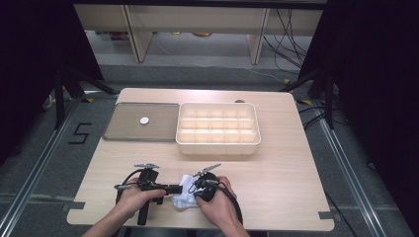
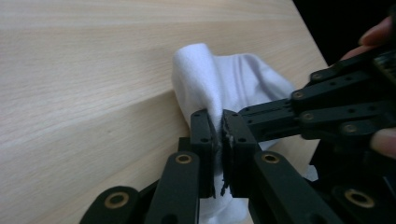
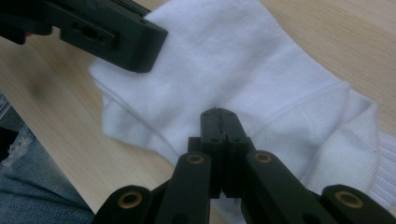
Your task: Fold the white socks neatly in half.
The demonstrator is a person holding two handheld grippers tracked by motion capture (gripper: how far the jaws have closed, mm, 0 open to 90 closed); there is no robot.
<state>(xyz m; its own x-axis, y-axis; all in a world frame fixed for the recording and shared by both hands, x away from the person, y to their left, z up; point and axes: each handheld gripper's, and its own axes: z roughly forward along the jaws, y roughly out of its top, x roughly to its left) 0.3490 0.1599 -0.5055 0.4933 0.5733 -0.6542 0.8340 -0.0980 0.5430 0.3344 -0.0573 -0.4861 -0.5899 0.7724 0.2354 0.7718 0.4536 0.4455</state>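
A white sock (image 1: 183, 196) (image 2: 205, 74) (image 3: 261, 70) lies crumpled near the table's front edge, between the person's two hands. My left gripper (image 1: 178, 189) (image 2: 218, 123) reaches in from the left and is shut on a raised fold of the sock. My right gripper (image 1: 193, 188) (image 3: 219, 112) comes from the right, jaws shut, tips resting on the sock's flat middle. Whether cloth is caught between them I cannot tell. In the left gripper view the right gripper's black linkage (image 2: 327, 107) crosses close behind my jaws. One left fingertip (image 3: 116, 32) shows in the right gripper view.
A cream box (image 1: 217, 147) with several compartments stands mid-table. Left of it lies a grey flat tray (image 1: 123, 127) with a small white disc (image 1: 144, 120) on it. Cables trail from both grippers toward the front edge. The person's knee in jeans (image 3: 28, 186) is below the table edge.
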